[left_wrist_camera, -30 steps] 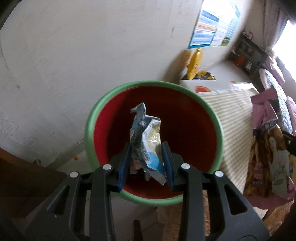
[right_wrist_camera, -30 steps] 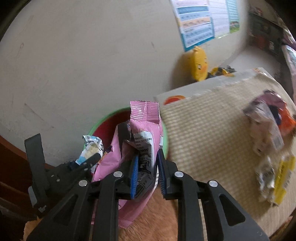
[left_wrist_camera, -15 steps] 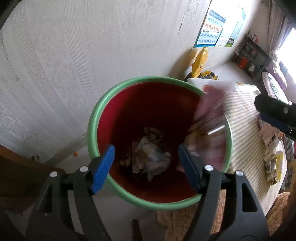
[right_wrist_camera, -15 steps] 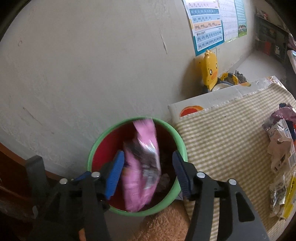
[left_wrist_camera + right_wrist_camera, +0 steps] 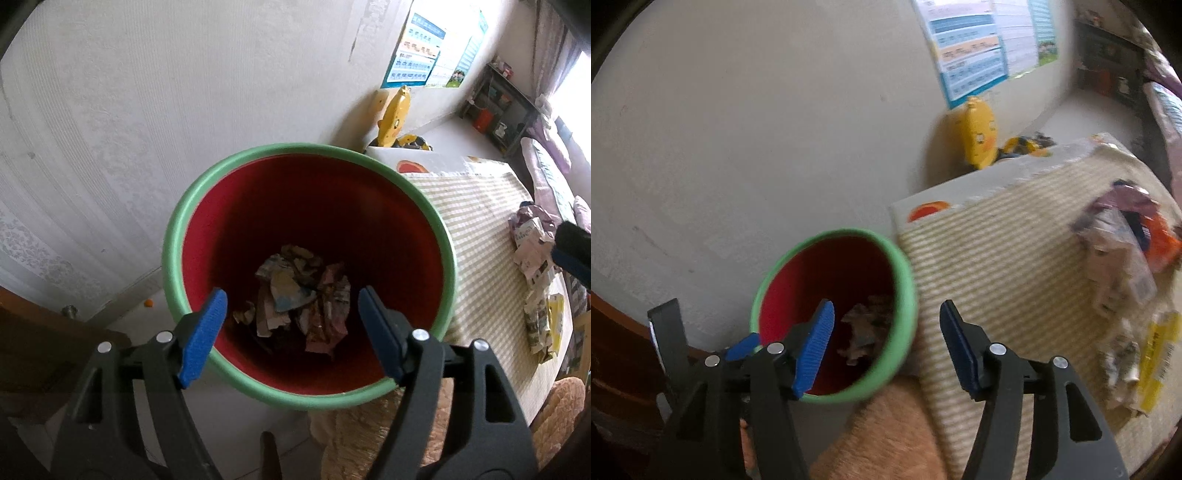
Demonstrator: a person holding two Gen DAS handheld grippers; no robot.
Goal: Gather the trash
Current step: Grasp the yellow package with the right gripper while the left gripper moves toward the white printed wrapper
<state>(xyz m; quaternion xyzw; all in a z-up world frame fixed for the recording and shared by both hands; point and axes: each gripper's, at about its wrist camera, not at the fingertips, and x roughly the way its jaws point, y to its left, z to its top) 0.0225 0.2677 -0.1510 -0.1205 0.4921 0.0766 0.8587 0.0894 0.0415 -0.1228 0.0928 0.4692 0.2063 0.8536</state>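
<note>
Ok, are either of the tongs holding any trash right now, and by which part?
Nothing is held. The left tongs stand open and empty over the bin; the right tongs are opening, also empty. The wrappers lie at the bin's bottom.

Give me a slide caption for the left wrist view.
Left gripper, jaws apart and empty, poised over a green-rimmed red bin holding crumpled wrappers.

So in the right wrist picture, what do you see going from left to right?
Bin → yellow duck toy → checked cloth → wrappers still waiting.
</note>
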